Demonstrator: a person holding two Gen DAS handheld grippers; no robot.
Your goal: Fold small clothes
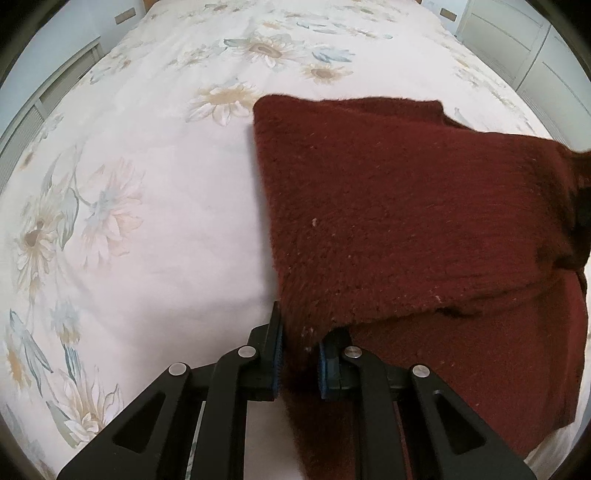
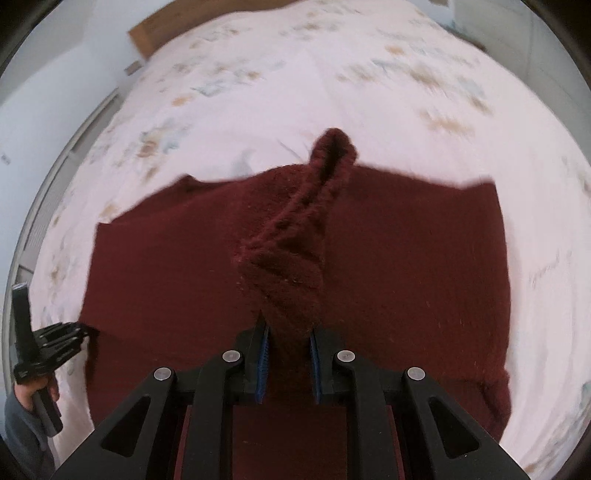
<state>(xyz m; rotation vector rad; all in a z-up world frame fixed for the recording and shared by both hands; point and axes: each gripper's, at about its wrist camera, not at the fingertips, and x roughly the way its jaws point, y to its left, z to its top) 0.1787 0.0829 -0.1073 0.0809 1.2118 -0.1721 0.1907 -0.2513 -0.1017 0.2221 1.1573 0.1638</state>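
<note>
1. Dark red knitted garment [image 1: 406, 221], fuzzy and pilled, with fine ribbing across its upper layer and pale lint specks scattered over it.
2. Spread on a bed [image 1: 147, 221] under a pale sheet printed with faded blue and tan flowers, smooth apart from shallow creases.
3. Left gripper [image 1: 300, 354]: black linked fingers with silver pivot pins and blue ridged pads [image 1: 325, 369], pinching a corner of the garment's upper layer; knit bunched between the pads and hanging below them.
4. Ahead and to the right of the left gripper: the lifted upper layer, slanting, its far edge straight and its corner squared, a second red layer lying flat beneath it.
5. Right gripper [image 2: 288, 350]: same black build, blue pads closed on a thick twisted fold of the garment [image 2: 291, 236] that rises ahead of the tips into a rounded, rope-like ridge.
6. Beyond and to both sides of the right gripper: the rest of the garment lying flat, roughly rectangular, blurred at the edges.
7. Far left of the right gripper: the left gripper [image 2: 83, 330] at the garment's left edge, held by a hand [image 2: 35, 393] with a grey sleeve.
8. Around the bed: pale cabinet fronts [image 1: 517, 40] and a brown board [image 2: 166, 26] past the far end.
</note>
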